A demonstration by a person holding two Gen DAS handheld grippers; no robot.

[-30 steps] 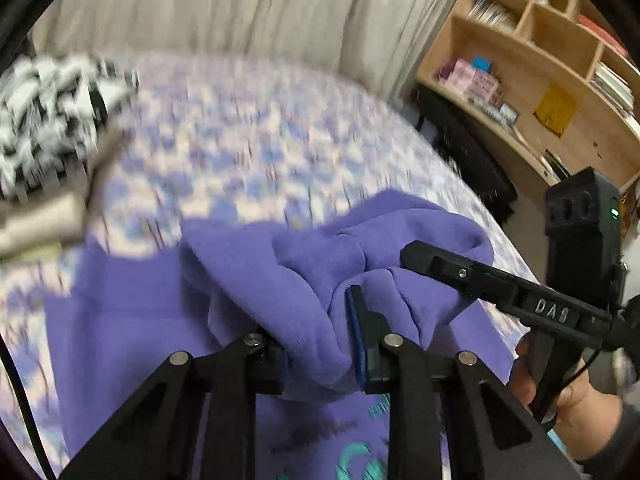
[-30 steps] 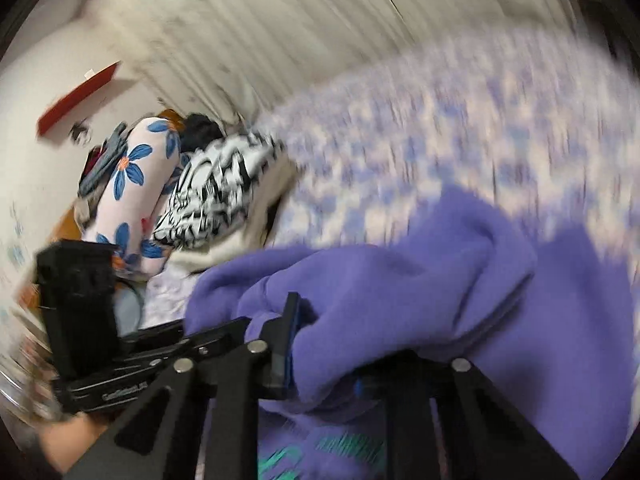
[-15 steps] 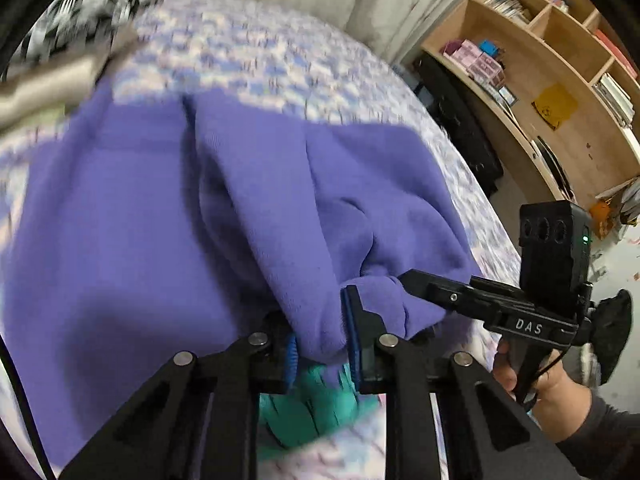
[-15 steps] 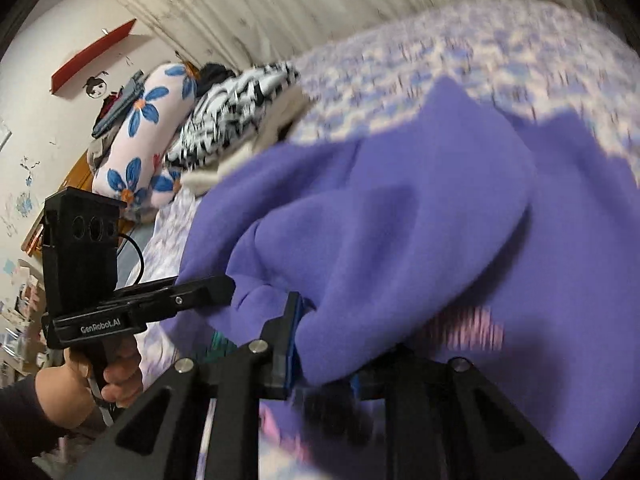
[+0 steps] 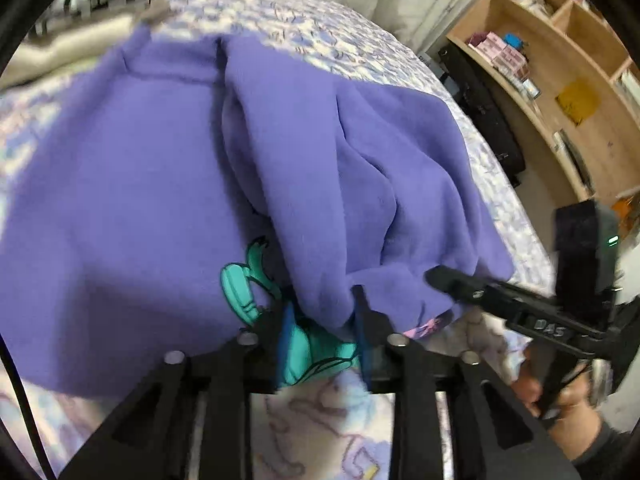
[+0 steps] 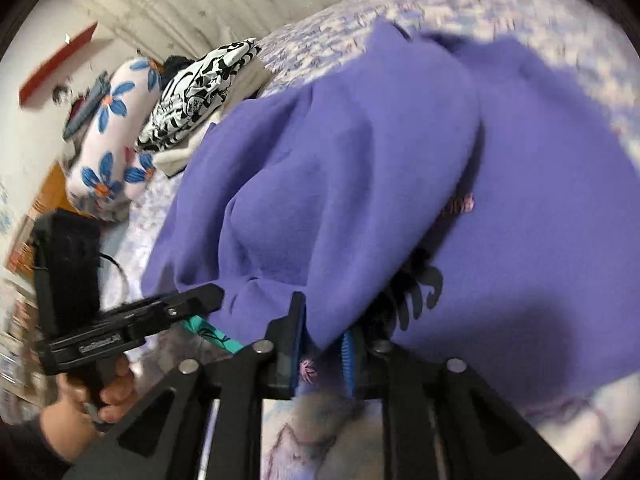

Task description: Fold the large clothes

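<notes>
Purple sweatshirt (image 5: 160,184) lies spread on the bed (image 5: 328,28), which has a lilac and white patterned cover. One part of the sweatshirt is folded over onto the body of the garment, and a teal print (image 5: 240,284) shows under the folded edge.

The left gripper (image 5: 322,332) is low at the near edge of the fold. Its jaws have just been opening, and a corner of the purple cloth is between them. I see a gap between the cloth and the left blue pad (image 5: 286,336), so the pads do not seem to press on it now.

The right gripper (image 6: 322,348) is just beside it, at the other corner of the same folded edge. Its jaws have also just been opening. The cloth hangs down between them as a point, and it looks loose, with a space to the right pad (image 6: 349,354).

In each view the other gripper appears at the side, held by a hand (image 6: 116,392) with a dark sleeve.

At the head of the bed there is a black and white patterned garment (image 6: 200,88) on a cream cloth, and a pillow with blue flowers (image 6: 112,128) beside it. Wooden shelves (image 5: 560,80) with books stand on the other side of the bed.
</notes>
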